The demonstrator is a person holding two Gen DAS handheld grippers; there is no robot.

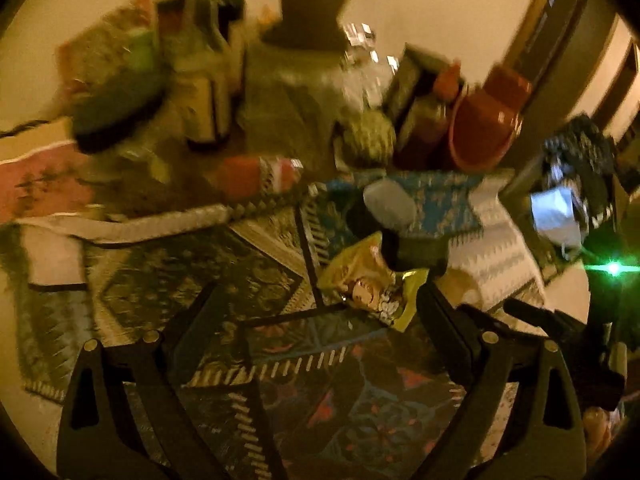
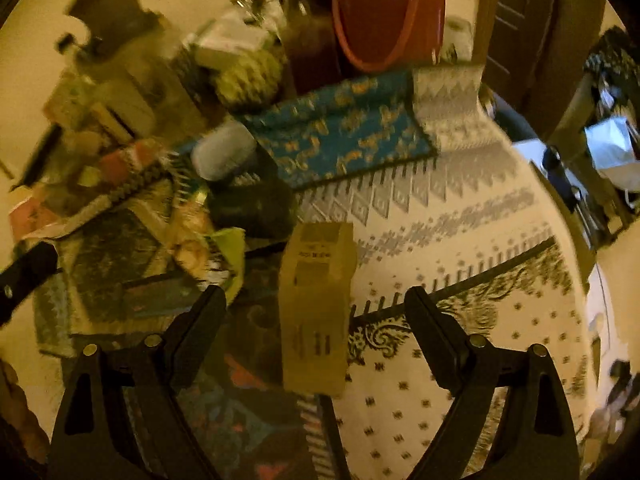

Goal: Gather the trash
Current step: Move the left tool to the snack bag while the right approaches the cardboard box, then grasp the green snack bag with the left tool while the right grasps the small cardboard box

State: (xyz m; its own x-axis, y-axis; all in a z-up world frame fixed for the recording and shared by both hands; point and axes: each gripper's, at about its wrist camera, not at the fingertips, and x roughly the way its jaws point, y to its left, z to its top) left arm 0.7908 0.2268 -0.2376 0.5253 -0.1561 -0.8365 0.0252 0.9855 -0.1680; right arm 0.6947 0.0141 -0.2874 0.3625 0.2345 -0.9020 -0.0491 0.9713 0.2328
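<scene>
Your left gripper (image 1: pixel 320 304) had its jaws spread wide with nothing clamped; the crumpled yellow snack wrapper (image 1: pixel 372 280) lay on the patterned rugs (image 1: pixel 180 272) just ahead of the right-hand fingertip (image 1: pixel 430 300), and through the blur you could not tell whether that tip touched it. Your right gripper (image 2: pixel 316 300) also stood well open, and a tan cardboard box (image 2: pixel 316 300) lay lengthwise in the gap between its fingers, clear of both pads.

Only your right wrist view showed that box and the broad cream rug (image 2: pixel 460 264) under it; there the wrapper (image 2: pixel 208 248) sat beside the left fingertip (image 2: pixel 214 300), near a dark bundle (image 2: pixel 252 204). Only your left wrist view showed the other handheld tool (image 1: pixel 568 340) coming in from the right edge, and a green light (image 1: pixel 613 268) glaring beyond it.

Farther off, a pale grey cylinder (image 1: pixel 390 204) rested at the edge of a blue patterned mat (image 1: pixel 440 196). Behind it, along the wall, stood a clutter of things: a red can (image 1: pixel 256 176) on its side, tall bottles (image 1: pixel 208 92), a green knitted ball (image 1: pixel 368 136) and a red bucket (image 1: pixel 488 128), all smeared by motion.
</scene>
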